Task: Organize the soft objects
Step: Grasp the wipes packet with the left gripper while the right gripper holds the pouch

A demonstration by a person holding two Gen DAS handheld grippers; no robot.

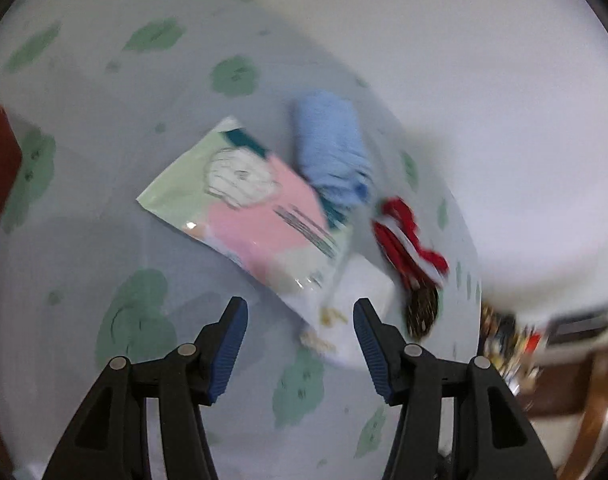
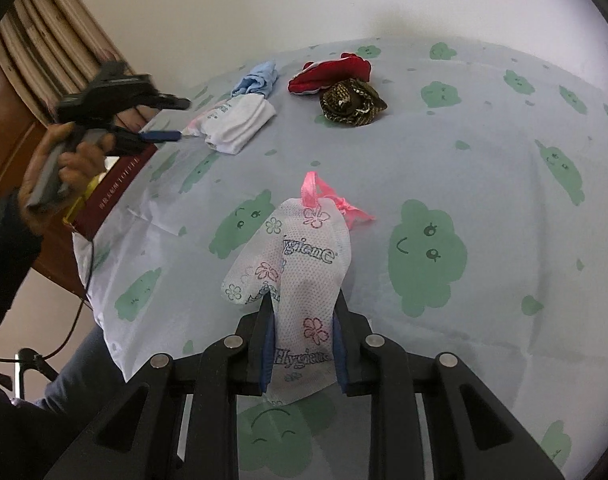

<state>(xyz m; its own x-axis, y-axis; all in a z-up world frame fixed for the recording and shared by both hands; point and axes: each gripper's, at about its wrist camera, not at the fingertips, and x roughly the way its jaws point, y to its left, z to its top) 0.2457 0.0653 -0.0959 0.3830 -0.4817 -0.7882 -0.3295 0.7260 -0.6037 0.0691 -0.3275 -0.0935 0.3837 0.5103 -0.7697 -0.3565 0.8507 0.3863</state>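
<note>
The right hand-held gripper is clenching a white mesh pouch with pink ribbon above the bed sheet. The left hand-held gripper is hanging released over a pastel packet, with a blue cloth and red cloth lying beside it.

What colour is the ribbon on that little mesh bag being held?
Pink. The ribbon tops the white flower-printed mesh bag gripped by the right gripper; the right wrist view shows it best.
</note>
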